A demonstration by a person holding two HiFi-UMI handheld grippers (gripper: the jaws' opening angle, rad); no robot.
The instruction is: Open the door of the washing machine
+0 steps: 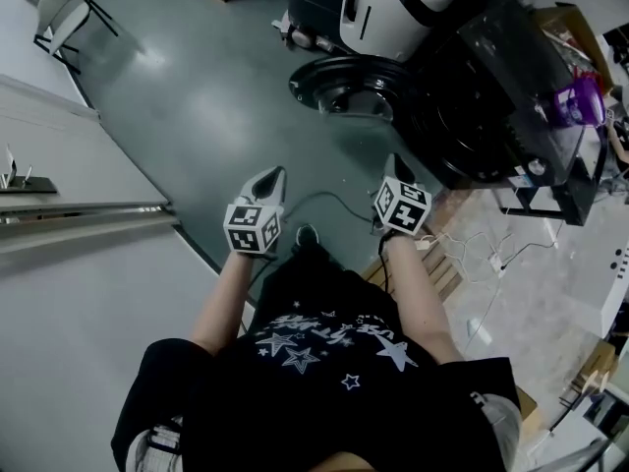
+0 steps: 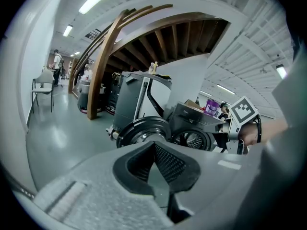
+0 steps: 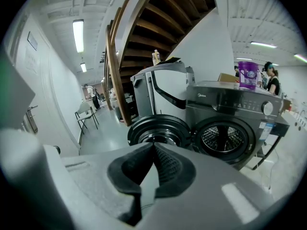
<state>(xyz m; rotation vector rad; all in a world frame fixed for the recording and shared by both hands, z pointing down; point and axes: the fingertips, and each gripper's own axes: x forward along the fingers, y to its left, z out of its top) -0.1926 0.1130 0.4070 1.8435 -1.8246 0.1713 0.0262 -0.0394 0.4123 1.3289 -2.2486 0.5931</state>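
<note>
Head view: my left hand-held gripper and right hand-held gripper hover over grey floor, well apart from the dark front-loading washing machine. Its round black door stands swung open.

Left gripper view: jaws clenched together, nothing between.

Right gripper view: jaws clenched, empty. The door hangs left of the metal drum.

I stand on a glossy grey-green floor that catches the glare of the ceiling strip lights. A white wall runs close along my left. Ahead, a wooden staircase climbs overhead on curved timber beams, and I see its dark treads from beneath. A pale chair on thin dark legs stands far back by the wall. To my right the ground turns to pale mottled tiles strewn with white cables
</note>
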